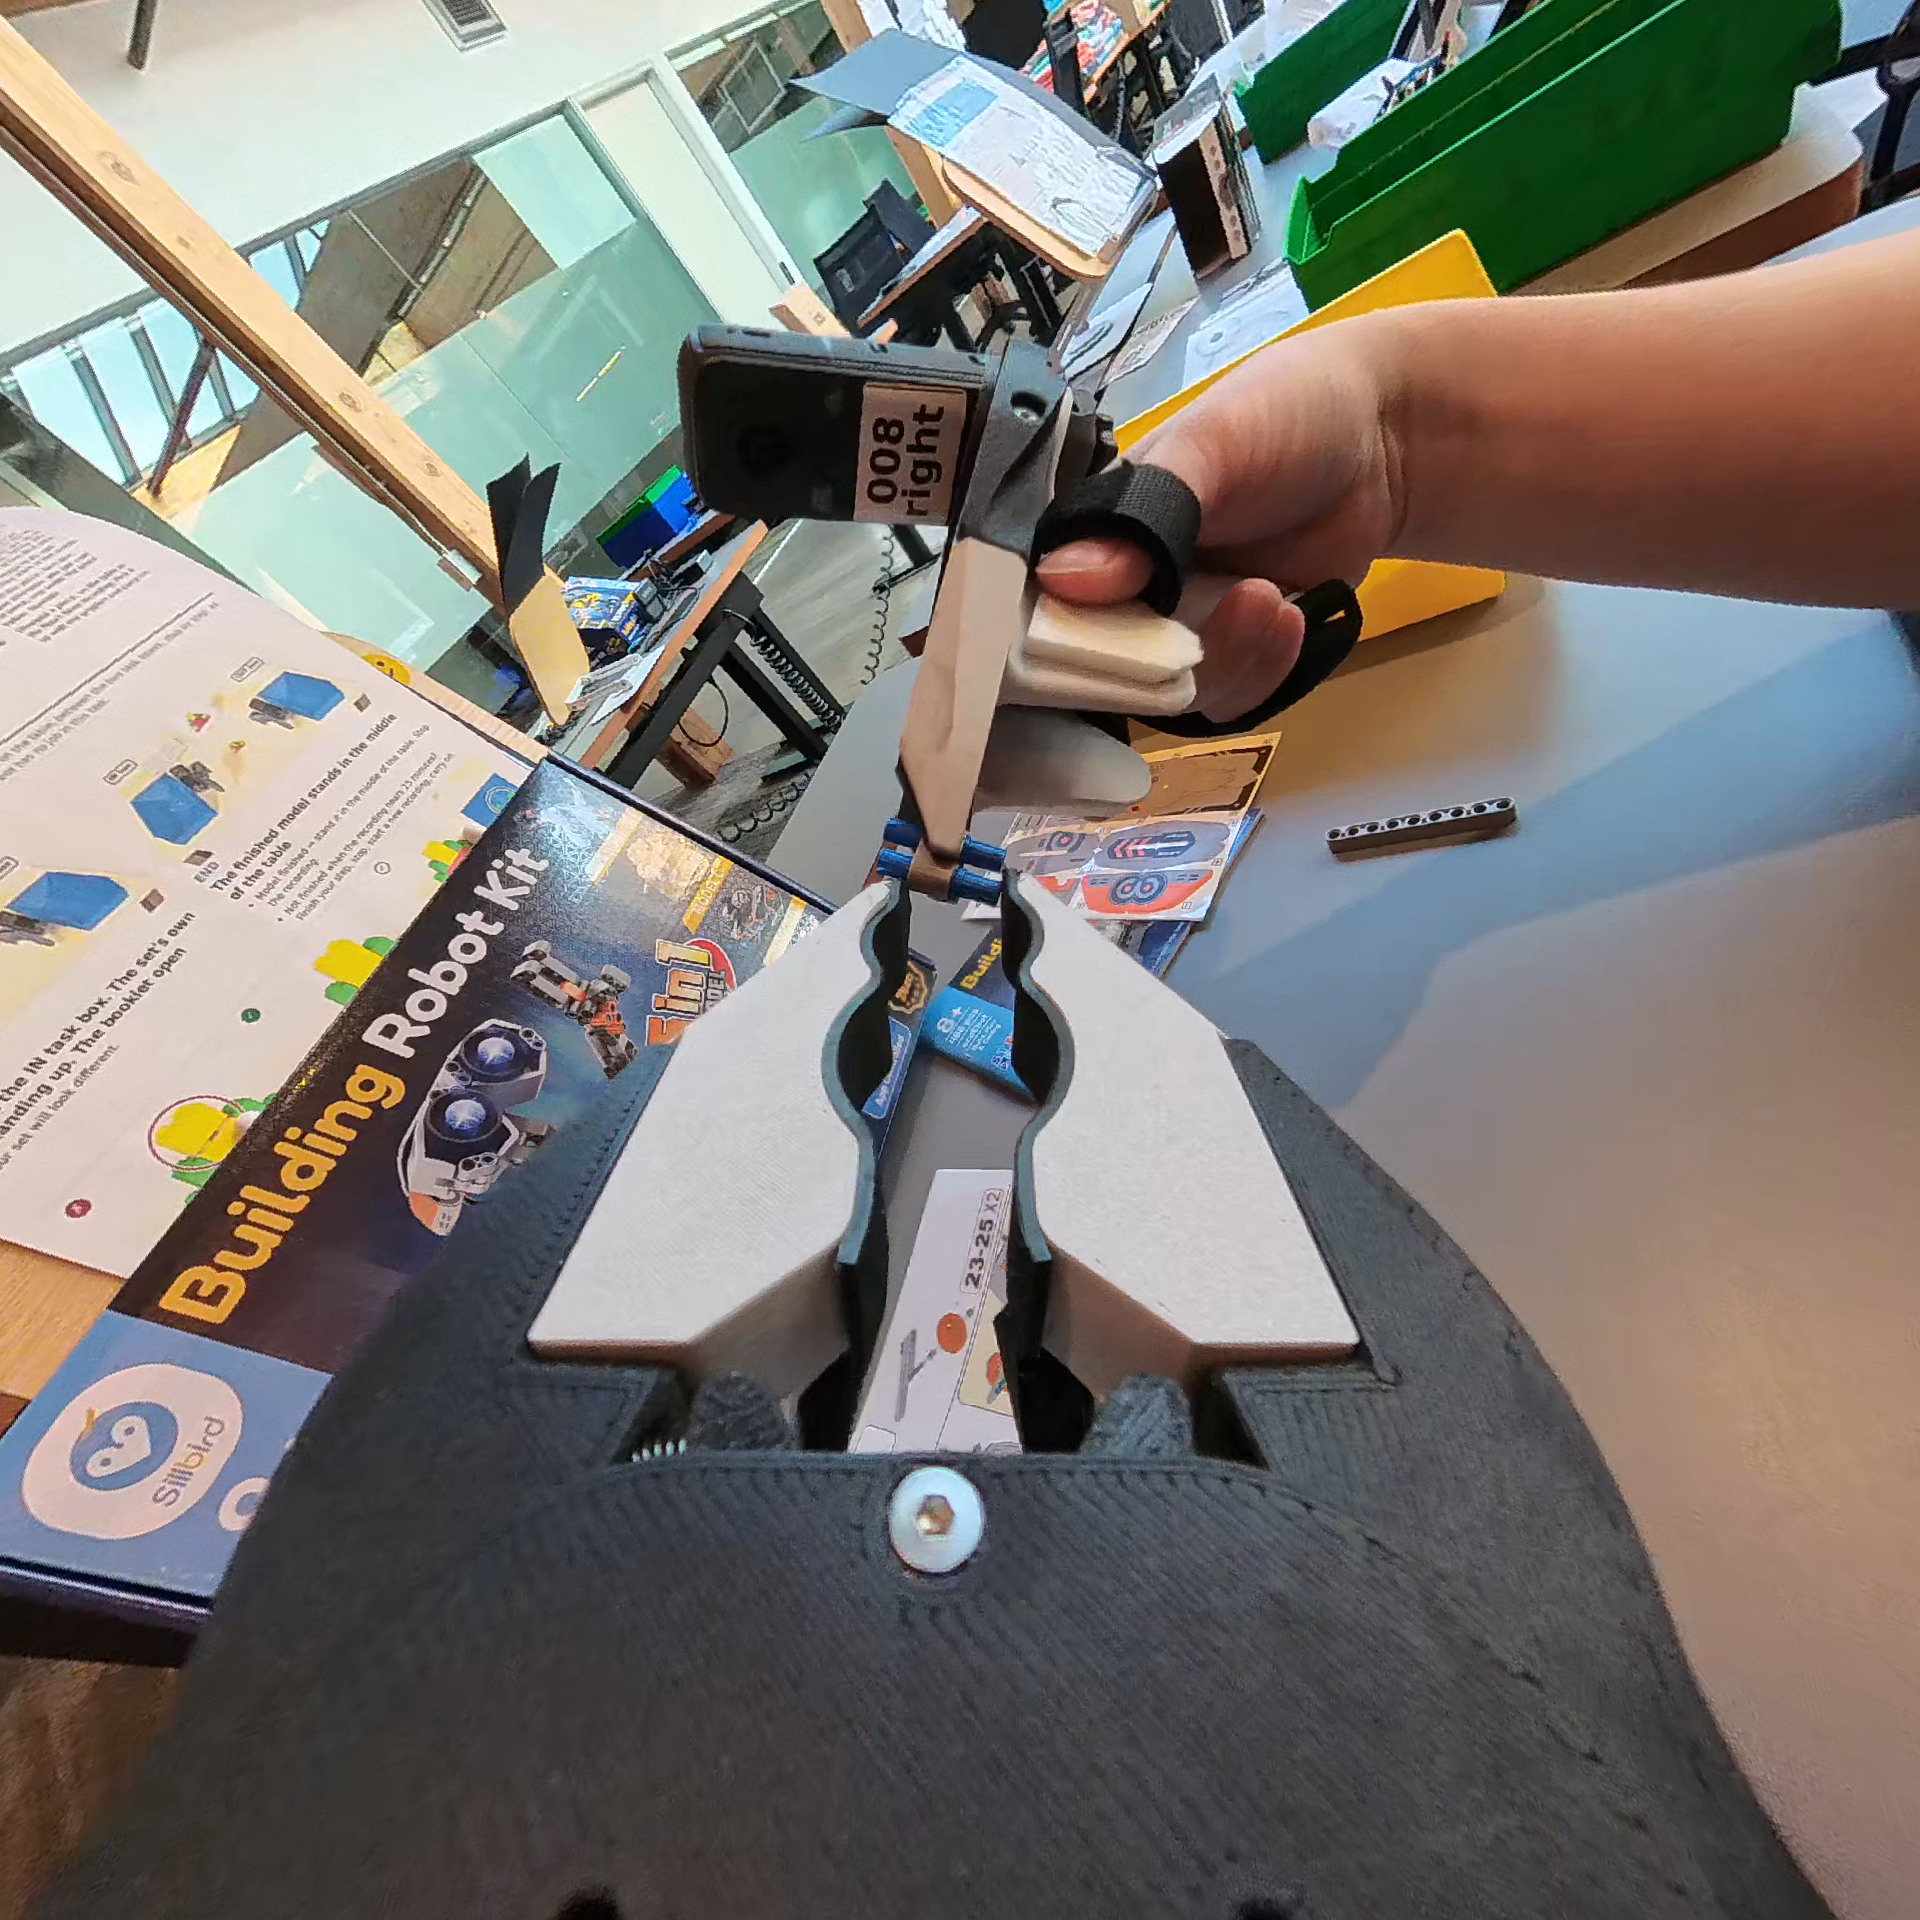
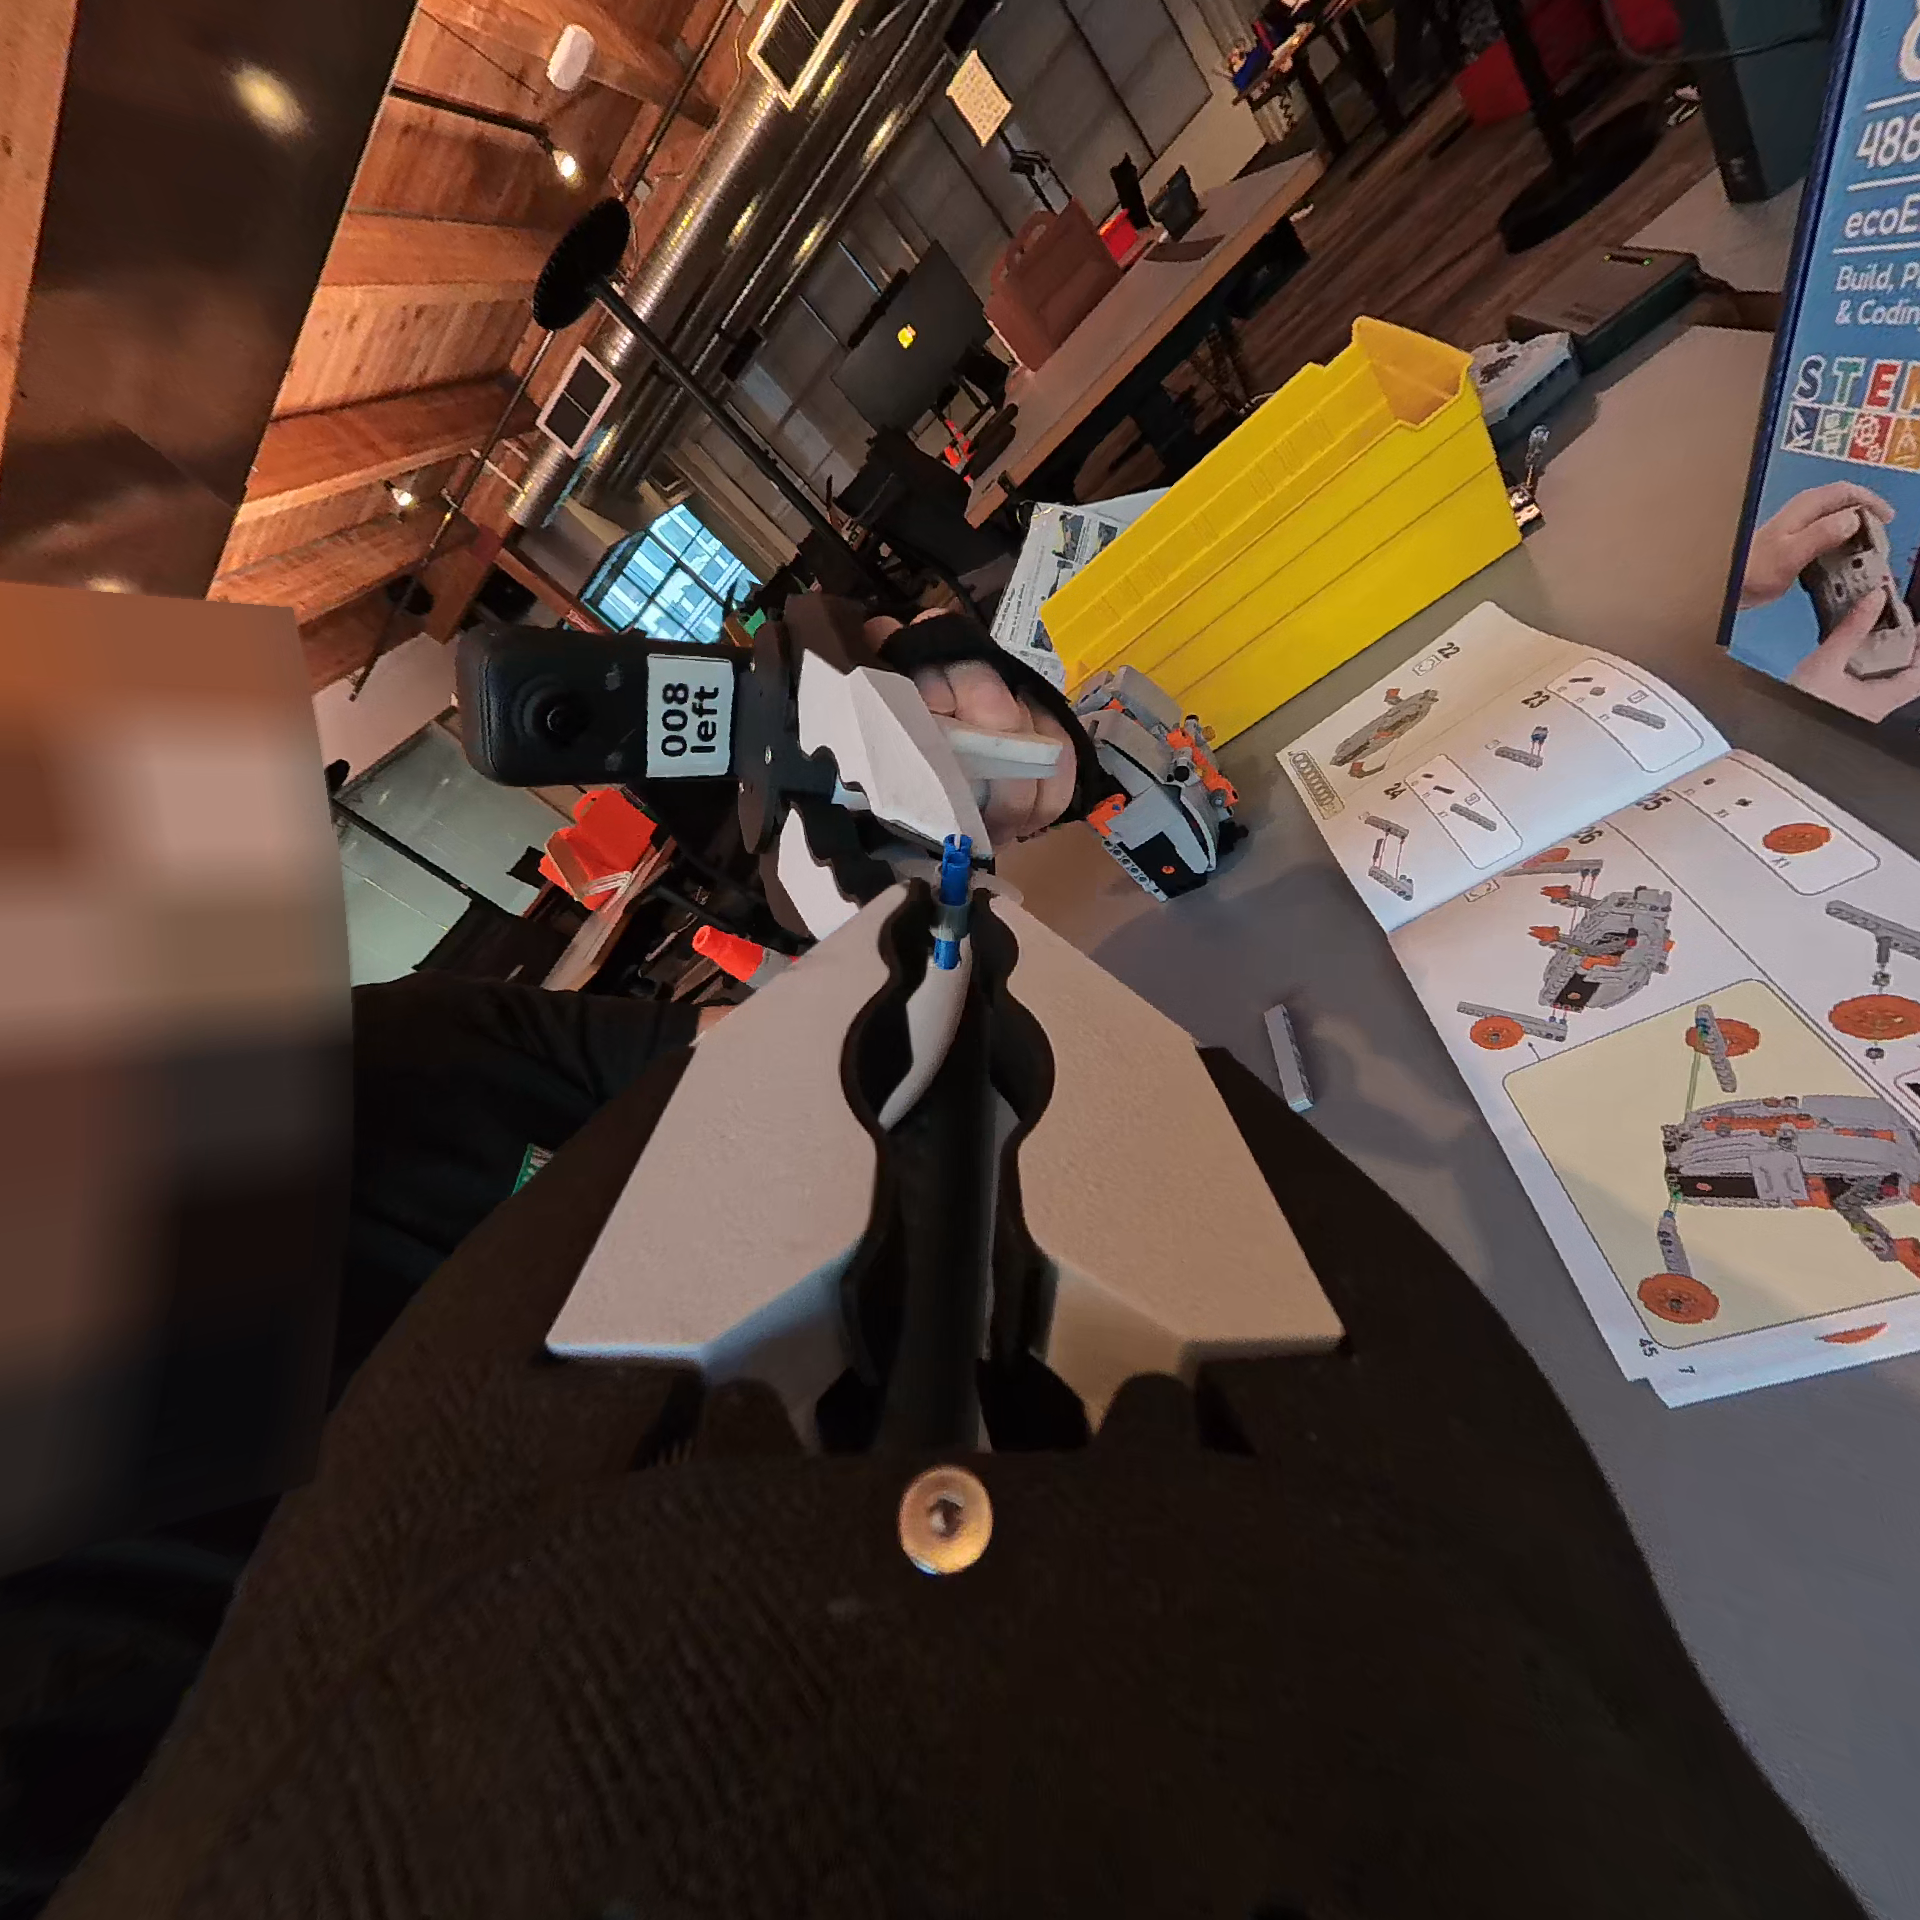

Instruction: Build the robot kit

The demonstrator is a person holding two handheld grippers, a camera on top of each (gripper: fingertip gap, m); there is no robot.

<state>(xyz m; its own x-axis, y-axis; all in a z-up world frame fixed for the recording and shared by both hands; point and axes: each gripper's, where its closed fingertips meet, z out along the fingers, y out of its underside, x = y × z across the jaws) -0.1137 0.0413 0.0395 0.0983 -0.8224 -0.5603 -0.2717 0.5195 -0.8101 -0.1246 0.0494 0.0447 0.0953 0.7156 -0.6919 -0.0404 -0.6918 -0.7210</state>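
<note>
A small grey connector with blue pins (image 1: 940,865) hangs in the air between both grippers. My right gripper (image 1: 940,857) comes down from above, held by a hand (image 1: 1278,488), and is shut on the connector's grey middle. In the right wrist view the connector (image 2: 948,920) sits between my right gripper's tips (image 2: 951,899). My left gripper (image 1: 951,891) is closed to a narrow gap, with its tips against the lower blue pin ends. It also shows in the right wrist view (image 2: 951,868), just beyond the pin's top.
On the grey table lie a long grey beam (image 1: 1421,826), sticker sheets (image 1: 1132,862), a short grey beam (image 2: 1291,1060), an open instruction booklet (image 2: 1662,1039) and a part-built orange-grey model (image 2: 1164,800). A kit box (image 1: 416,1091) lies left. A yellow bin (image 2: 1299,540) and green bins (image 1: 1558,135) stand behind.
</note>
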